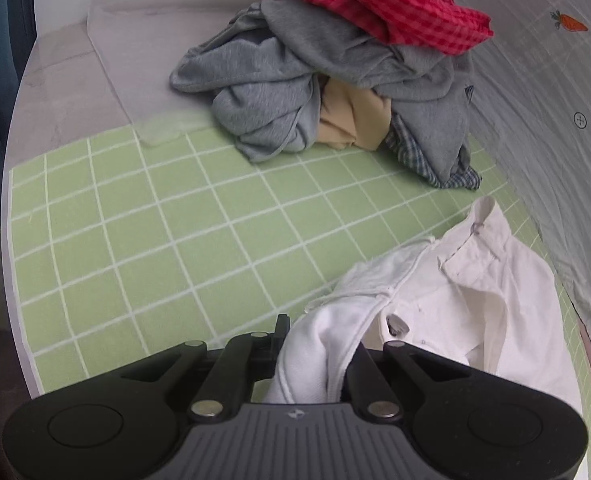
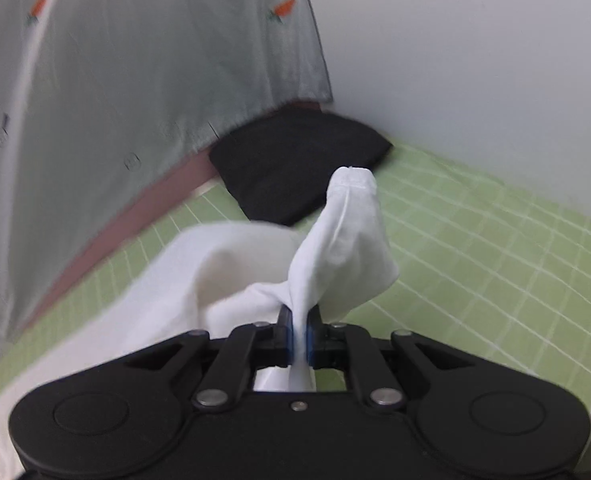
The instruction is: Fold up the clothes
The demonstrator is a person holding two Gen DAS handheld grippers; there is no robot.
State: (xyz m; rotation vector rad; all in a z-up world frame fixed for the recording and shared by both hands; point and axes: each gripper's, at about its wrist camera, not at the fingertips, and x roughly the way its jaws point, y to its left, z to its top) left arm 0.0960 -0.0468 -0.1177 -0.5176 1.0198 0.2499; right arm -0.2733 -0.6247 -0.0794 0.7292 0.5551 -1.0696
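Both your grippers are clamped on the white garment (image 1: 435,292). The left gripper (image 1: 315,356) pinches a bunched edge of it, cloth wedged between the fingers and draping over them. The right gripper (image 2: 299,336) has its pads closed tight on a twisted corner, which sticks up past the fingertips in a loose flap. The rest of the white garment trails off to the left of that view, blurred, lying on the green grid mat (image 1: 155,240).

Progress: early. One black folded piece (image 2: 295,168) sits at the far corner of the mat by the wall, so that looks like one item done. The white garment is crumpled, not yet spread flat, no fold made on it; you've only got your grip. Its button and placket show in the left view, so it reads as a shirt or similar.

Left to do: the whole pile (image 1: 335,92) at the far side of the mat, with a red checked piece (image 1: 375,4) on top, grey pieces under it, a tan one and a plaid one tucked in. A pale carrot-print cloth (image 1: 555,100) hangs beside the mat.
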